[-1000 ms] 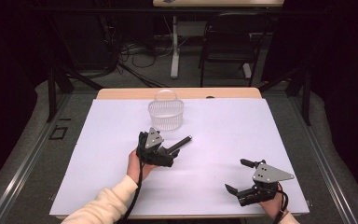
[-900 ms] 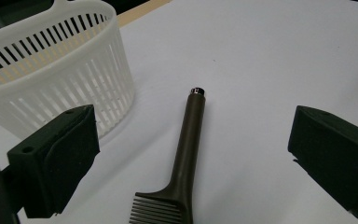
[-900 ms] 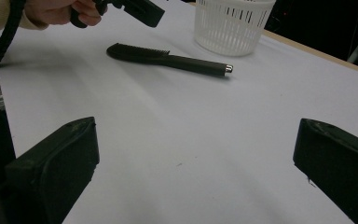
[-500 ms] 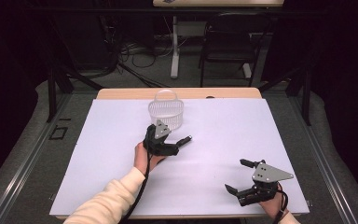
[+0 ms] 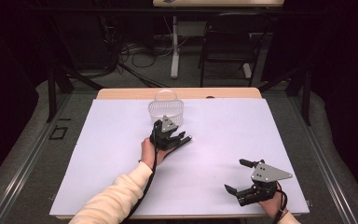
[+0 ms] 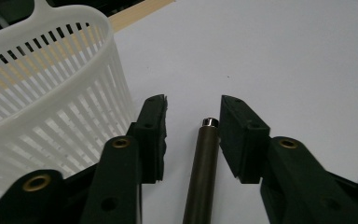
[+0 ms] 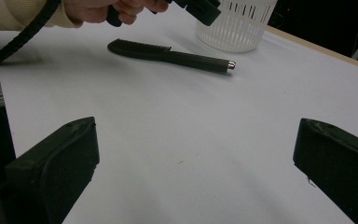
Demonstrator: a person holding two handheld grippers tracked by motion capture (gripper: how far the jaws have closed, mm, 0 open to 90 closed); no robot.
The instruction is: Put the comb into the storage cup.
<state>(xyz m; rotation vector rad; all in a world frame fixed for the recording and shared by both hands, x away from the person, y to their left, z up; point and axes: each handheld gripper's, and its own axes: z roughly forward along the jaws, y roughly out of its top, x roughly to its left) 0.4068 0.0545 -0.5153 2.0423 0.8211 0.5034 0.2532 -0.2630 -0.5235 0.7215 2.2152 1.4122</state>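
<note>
The comb (image 7: 168, 55) lies flat on the white sheet just beside the slotted basket (image 6: 46, 93), not yet lifted; the left gripper (image 6: 193, 116) straddles its handle, jaws apart, while the right gripper (image 5: 240, 176) waits spread wide, well away from the basket

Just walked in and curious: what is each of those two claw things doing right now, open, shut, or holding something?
Left gripper: open, jaws either side of the dark comb's round handle, not clamped.
Right gripper: open, holding nothing.

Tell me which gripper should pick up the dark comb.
Left. The left gripper hangs open over the dark comb's handle beside the white slatted basket; the right gripper sits far off.
</note>
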